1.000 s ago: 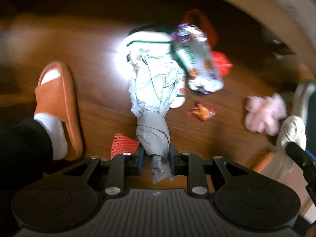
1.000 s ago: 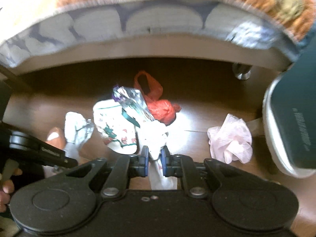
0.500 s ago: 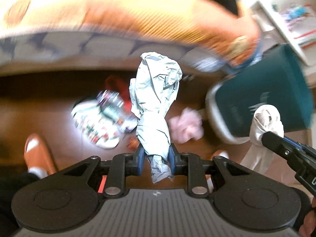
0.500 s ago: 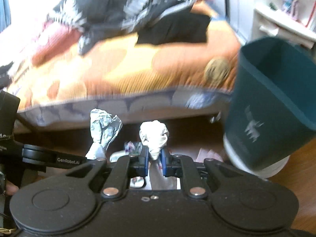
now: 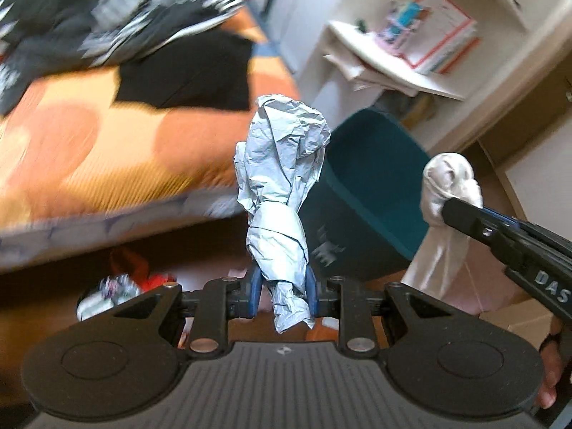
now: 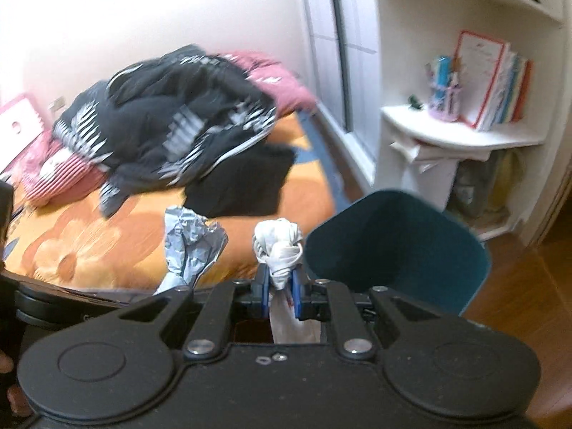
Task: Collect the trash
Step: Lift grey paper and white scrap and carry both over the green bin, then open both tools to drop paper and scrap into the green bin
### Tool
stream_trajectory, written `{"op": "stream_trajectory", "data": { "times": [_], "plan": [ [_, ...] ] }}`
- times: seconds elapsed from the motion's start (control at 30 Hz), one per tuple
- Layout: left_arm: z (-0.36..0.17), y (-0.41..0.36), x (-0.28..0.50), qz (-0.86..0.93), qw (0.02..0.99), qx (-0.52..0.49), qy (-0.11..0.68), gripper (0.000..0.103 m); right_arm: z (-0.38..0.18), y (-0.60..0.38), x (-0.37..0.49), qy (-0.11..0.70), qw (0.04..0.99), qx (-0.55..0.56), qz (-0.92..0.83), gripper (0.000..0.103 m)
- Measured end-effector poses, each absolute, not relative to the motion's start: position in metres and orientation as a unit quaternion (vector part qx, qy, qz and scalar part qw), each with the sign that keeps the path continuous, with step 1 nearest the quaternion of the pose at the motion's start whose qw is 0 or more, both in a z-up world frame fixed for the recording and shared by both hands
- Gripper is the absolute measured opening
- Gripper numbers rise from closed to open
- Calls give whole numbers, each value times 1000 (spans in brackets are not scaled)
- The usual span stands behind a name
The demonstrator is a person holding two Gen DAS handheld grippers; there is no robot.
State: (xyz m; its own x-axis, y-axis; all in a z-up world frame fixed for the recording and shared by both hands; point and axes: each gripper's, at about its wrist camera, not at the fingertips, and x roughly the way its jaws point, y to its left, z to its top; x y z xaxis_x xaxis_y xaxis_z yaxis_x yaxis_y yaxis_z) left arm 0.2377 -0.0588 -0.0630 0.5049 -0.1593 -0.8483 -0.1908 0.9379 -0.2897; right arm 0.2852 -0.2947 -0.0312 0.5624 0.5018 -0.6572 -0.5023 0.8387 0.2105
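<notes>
My left gripper (image 5: 282, 291) is shut on a crumpled grey paper (image 5: 282, 186) that stands up between its blue pads. My right gripper (image 6: 278, 286) is shut on a knotted white bag (image 6: 279, 246); the same white bag (image 5: 448, 182) shows at the right of the left wrist view. A dark teal trash bin (image 6: 397, 246) stands just right of and beyond both grippers, mouth tilted toward me; the bin (image 5: 371, 196) lies behind the grey paper in the left wrist view. The grey paper (image 6: 191, 243) appears left of the white bag.
An orange-covered bed (image 6: 89, 243) with dark clothes (image 6: 171, 121) fills the left. A white corner shelf (image 6: 461, 132) with books stands behind the bin. Wrappers and a red bag (image 5: 125, 282) lie on the wooden floor by the bed.
Both grippers have risen from the floor with their trash and tilted upward. The floor litter has dropped low in view, and the bed, shelf and bin mouth have come into sight.
</notes>
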Motion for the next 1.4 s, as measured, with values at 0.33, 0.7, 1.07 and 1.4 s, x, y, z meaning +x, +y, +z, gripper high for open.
{"op": "stream_trajectory", "data": {
  "times": [0.33, 0.7, 1.07, 1.4],
  "plan": [
    [-41, -125, 324, -26, 864, -107, 491, 24, -40, -341, 348, 367, 903, 33, 219, 12],
    [-91, -188, 382, -58, 831, -49, 551, 24, -91, -369, 396, 411, 893, 71, 168, 13],
    [-150, -207, 406, -58, 797, -32, 600, 24, -147, -375, 408, 468, 870, 94, 125, 18],
    [-166, -215, 414, -56, 787, -20, 614, 36, -162, -376, 406, 486, 862, 83, 117, 27]
  ]
}}
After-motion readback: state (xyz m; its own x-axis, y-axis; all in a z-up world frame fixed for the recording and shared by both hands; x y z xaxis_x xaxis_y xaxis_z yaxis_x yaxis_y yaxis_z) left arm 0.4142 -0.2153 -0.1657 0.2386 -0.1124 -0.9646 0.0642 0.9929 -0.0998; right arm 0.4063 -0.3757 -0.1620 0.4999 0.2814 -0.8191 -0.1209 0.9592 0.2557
